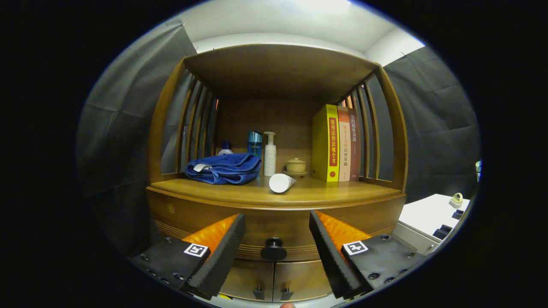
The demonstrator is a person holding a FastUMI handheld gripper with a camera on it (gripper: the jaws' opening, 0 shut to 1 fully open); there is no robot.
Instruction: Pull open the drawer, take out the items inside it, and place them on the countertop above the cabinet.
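Gripper was spread wide, holding nothing, with the drawer knob sitting between its fingers and the drawer closed. Wooden countertop above it carried a blue towel, bottles, a white tube lying down, and books against grey booth walls

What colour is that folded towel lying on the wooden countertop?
The towel is deep blue with a small pale tag, seen best in the gripper view.
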